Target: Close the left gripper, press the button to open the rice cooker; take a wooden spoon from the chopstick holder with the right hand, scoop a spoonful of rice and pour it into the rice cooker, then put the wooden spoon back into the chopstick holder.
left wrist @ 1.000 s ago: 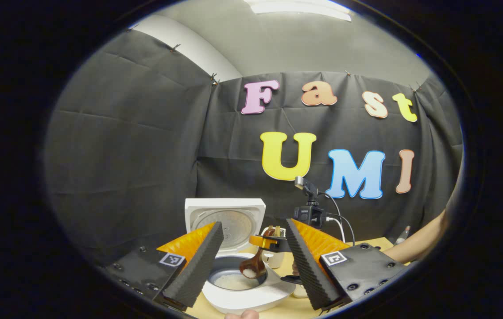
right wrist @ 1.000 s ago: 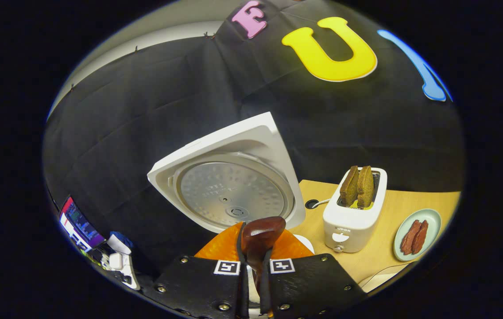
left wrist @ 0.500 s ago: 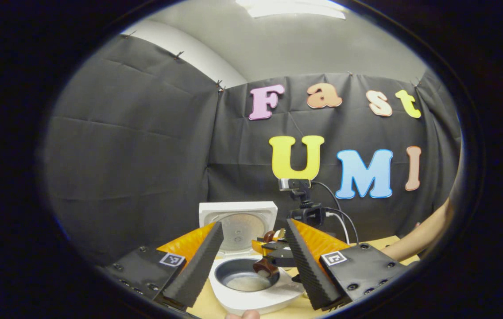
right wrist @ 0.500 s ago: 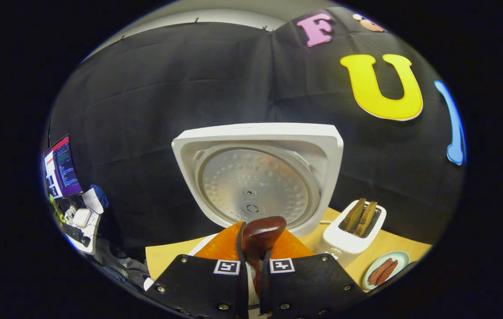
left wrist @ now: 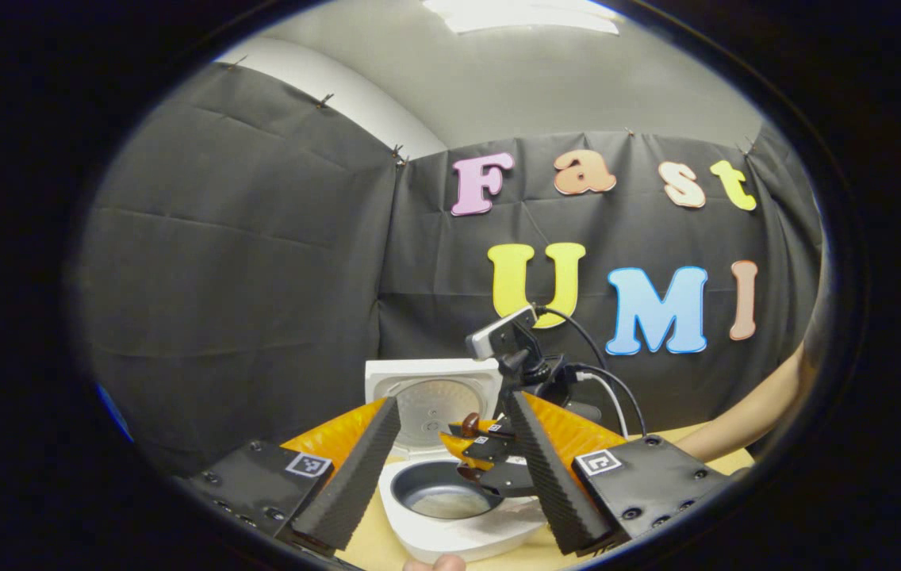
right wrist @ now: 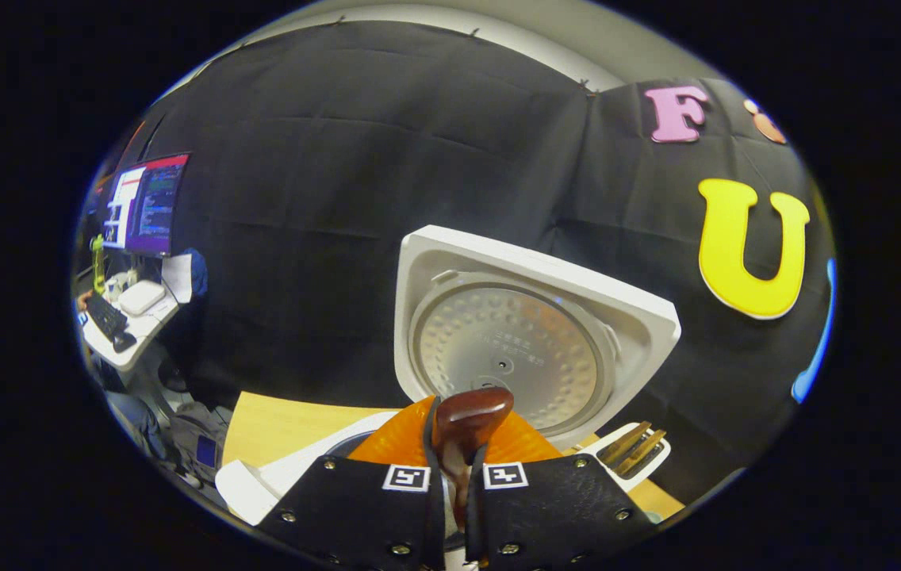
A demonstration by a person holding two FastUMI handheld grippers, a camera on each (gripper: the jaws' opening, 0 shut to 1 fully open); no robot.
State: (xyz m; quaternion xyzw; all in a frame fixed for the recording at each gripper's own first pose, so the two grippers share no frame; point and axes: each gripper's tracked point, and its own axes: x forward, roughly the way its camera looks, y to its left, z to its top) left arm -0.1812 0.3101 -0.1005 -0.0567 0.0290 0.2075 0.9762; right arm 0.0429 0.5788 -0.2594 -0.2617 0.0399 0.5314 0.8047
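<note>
You are in the pouring step: the rice cooker (left wrist: 450,507) sits low in the middle of the left gripper view with its lid (left wrist: 431,392) swung upright behind it, and pale rice shows on the bottom of the dark inner pot (left wrist: 448,497). Your right tool (left wrist: 490,458) hangs over the right rim of that pot, tipped over. In the right gripper view, at the bottom centre of the frame, the right tool is clamped narrow on the handle of the wooden spoon (right wrist: 466,420), whose dark rounded end sticks up between the fingers, just in front of the lid's metal inner plate (right wrist: 510,357). The spoon's bowl is mostly hidden behind the tool in the left gripper view, so you cannot tell whether any rice is left in it. Your left tool (left wrist: 446,468) is spread wide and holds nothing, low in its own frame on the near side of the cooker. If the spoon is empty, the next move is to bring it level, lift it clear of the pot rim without knocking the lid, and carry it to the chopstick holder; keep the grip firm so the handle does not twist. A toaster (right wrist: 629,452) with bread slices stands at the lower right of the right gripper view, on the wooden surface (right wrist: 276,416).
</note>
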